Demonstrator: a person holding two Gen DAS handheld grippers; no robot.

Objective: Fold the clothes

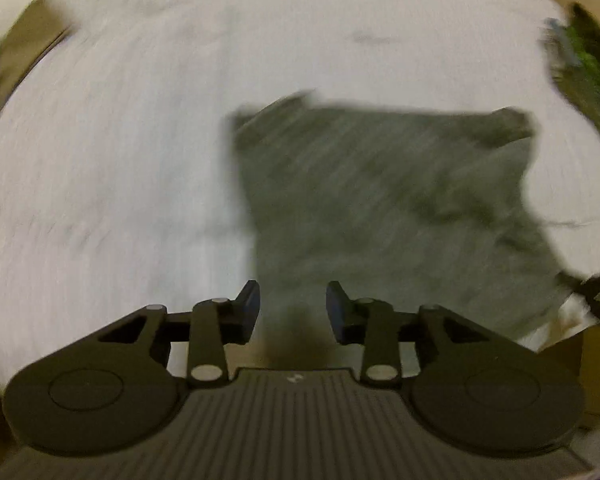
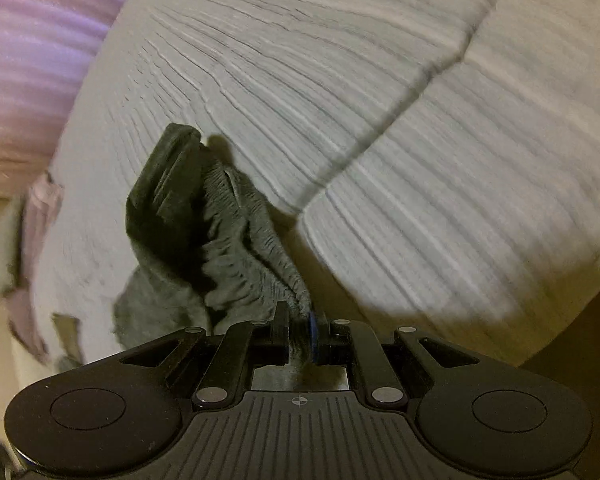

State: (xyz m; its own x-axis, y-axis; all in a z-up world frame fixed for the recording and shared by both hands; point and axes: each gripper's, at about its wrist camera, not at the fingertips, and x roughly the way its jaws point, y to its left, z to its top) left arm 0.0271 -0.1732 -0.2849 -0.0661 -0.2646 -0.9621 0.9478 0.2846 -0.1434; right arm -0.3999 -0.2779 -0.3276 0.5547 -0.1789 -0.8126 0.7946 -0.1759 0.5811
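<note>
**Right claw clamped on the grey cloth, left claw open above it**

The right gripper [image 2: 299, 330] has its two fingers almost together, and a bunched edge of the grey cloth [image 2: 220, 240] is pinched between them. From this grip the cloth rises in ribbed folds and hangs over the white bedcover [image 2: 420, 160]. A darker, thicker band of the cloth stands at the top of the fold.

The left gripper [image 1: 292, 312] has its fingers apart, with a clear gap, and nothing is between them. It is over the near edge of the grey cloth [image 1: 380, 200], which lies spread on the white bedcover [image 1: 100, 160]. I cannot tell if the fingers touch the cloth.

The left view is strongly blurred. At its right edge there is a green thing [image 1: 584, 76], too smeared to name. In the right view a pink fabric [image 2: 32, 60] is cut off at the left edge.
</note>
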